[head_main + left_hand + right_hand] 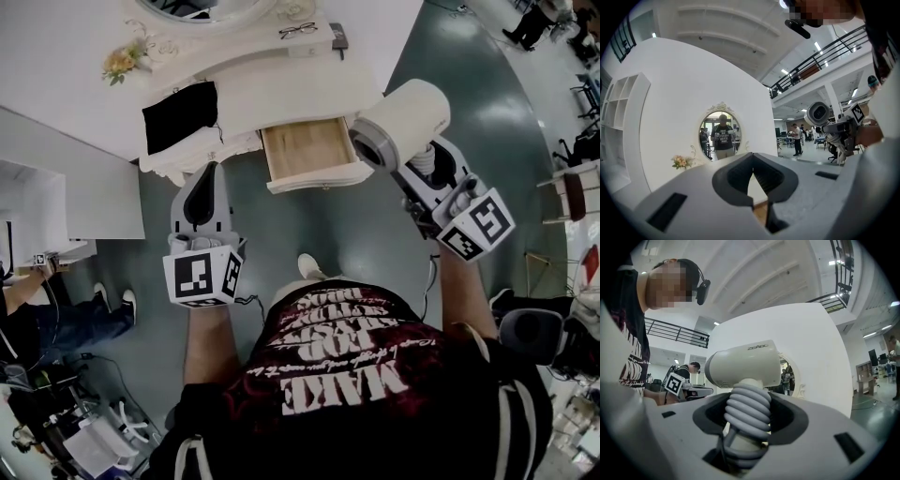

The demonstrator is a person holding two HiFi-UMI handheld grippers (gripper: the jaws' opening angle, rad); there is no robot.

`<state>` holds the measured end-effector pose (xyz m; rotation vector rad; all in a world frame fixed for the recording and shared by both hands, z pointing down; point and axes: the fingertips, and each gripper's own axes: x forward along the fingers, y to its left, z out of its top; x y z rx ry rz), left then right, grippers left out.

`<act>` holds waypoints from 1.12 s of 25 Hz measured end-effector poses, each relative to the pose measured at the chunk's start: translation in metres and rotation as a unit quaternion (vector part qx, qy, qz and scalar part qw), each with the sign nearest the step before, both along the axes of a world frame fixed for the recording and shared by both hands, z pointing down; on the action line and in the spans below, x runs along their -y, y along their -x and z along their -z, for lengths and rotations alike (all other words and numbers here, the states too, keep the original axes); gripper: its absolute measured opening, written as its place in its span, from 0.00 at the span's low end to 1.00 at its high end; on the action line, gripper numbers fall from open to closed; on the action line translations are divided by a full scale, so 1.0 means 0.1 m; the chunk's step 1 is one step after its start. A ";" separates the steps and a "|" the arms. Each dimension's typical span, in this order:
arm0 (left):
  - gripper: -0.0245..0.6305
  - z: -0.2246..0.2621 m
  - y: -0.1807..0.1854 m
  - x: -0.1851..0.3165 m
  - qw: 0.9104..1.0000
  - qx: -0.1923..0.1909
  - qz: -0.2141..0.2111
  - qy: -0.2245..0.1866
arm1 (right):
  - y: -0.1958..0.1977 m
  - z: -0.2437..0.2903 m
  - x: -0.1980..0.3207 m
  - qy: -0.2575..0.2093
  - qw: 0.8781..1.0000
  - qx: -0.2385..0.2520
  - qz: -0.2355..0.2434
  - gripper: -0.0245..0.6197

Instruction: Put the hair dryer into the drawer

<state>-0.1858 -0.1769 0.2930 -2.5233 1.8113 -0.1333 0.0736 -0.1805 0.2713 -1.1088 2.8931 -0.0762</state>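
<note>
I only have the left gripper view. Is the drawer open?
Observer: Yes. The head view shows the drawer pulled out of the vanity, its wooden bottom showing.
Operator: How does the right gripper have the dryer?
Observer: The right gripper is shut on the ribbed grey handle of the hair dryer, with the barrel above the jaws.
Operator: Is it in the drawer?
Observer: No. In the head view it sits just right of the drawer's opening, by its front right corner.
</note>
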 end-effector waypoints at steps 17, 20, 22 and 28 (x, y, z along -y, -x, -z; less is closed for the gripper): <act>0.04 -0.17 0.28 0.41 0.999 -0.014 -0.033 0.017 | 0.33 -0.09 0.30 0.032 0.999 -0.013 -0.011 0.40; 0.04 -0.22 0.28 0.48 0.999 -0.015 -0.032 0.022 | 0.32 -0.18 0.41 0.041 0.999 -0.015 -0.010 0.40; 0.04 -0.23 0.31 0.52 0.999 -0.014 -0.025 0.025 | 0.33 -0.24 0.49 0.049 0.999 -0.016 -0.005 0.40; 0.04 -0.34 0.40 0.69 0.999 -0.013 0.002 0.037 | 0.42 -0.47 0.82 0.063 0.998 -0.021 0.022 0.40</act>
